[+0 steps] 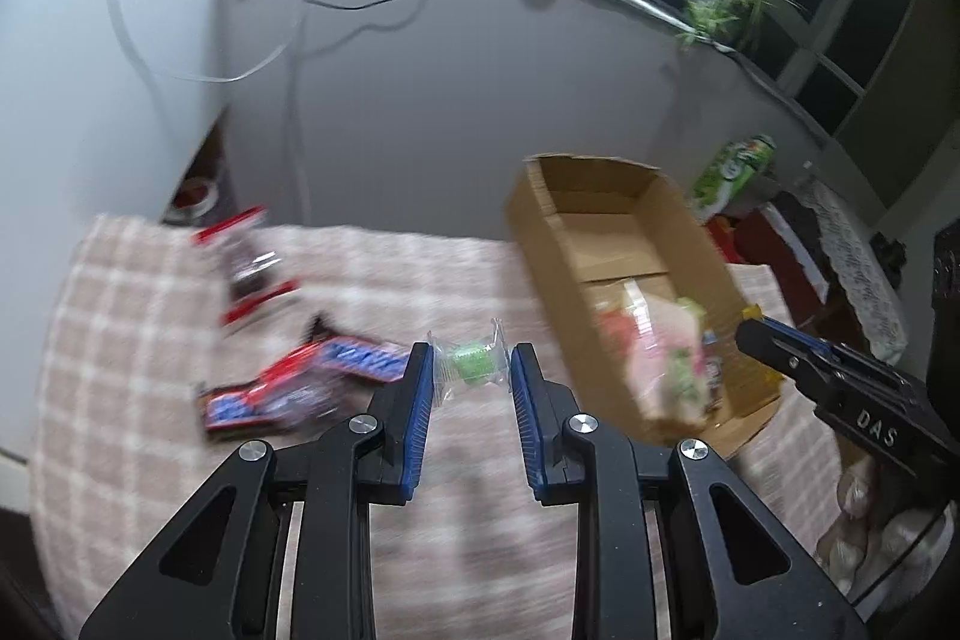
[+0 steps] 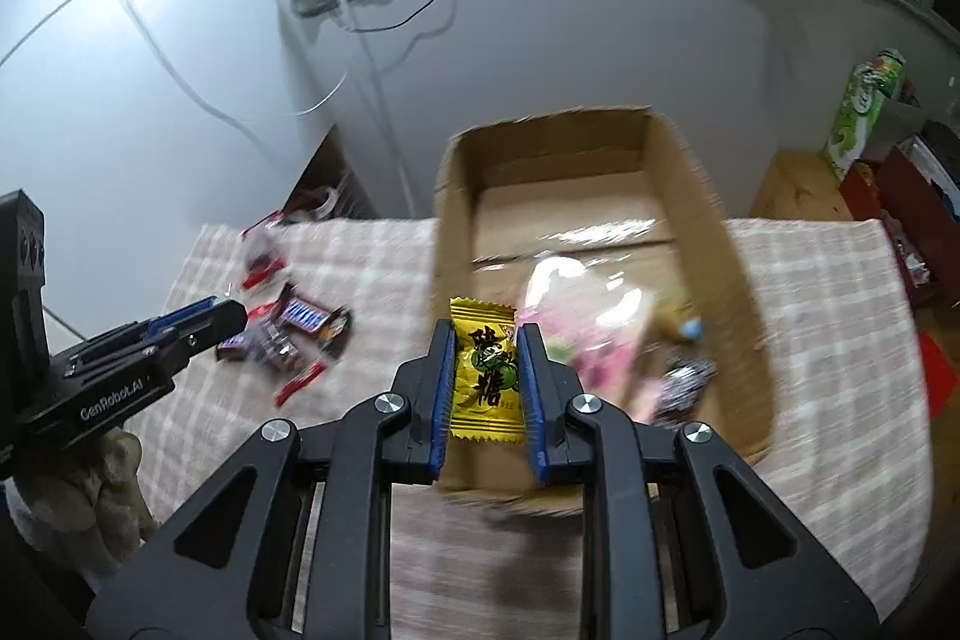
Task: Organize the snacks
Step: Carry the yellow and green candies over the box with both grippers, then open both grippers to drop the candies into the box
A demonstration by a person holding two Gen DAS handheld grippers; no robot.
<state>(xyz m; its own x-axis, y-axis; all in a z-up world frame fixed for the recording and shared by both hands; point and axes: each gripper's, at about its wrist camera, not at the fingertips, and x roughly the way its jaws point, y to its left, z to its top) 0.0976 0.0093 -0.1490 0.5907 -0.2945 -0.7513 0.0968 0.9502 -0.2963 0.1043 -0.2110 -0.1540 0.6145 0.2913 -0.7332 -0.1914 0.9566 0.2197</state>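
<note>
My left gripper (image 1: pixel 471 370) is shut on a green candy in a clear wrapper (image 1: pixel 471 367), held above the checked cloth. My right gripper (image 2: pixel 485 358) is shut on a yellow candy packet (image 2: pixel 485 370), held over the near edge of the open cardboard box (image 2: pixel 738 280). The box also shows in the left wrist view (image 1: pixel 540 244), with pink and white snack bags (image 2: pixel 588 316) inside. Snickers bars (image 1: pixel 312 382) and a red-edged packet (image 1: pixel 252 262) lie on the cloth left of the box. The right gripper shows at the right of the left wrist view (image 1: pixel 756 334).
The table carries a pink checked cloth (image 1: pixel 120 340). A green carton (image 2: pixel 864 112) and red boxes (image 2: pixel 900 196) stand to the right beyond the table. A grey wall with hanging cables lies behind. A potted plant (image 1: pixel 720 4) sits on the sill.
</note>
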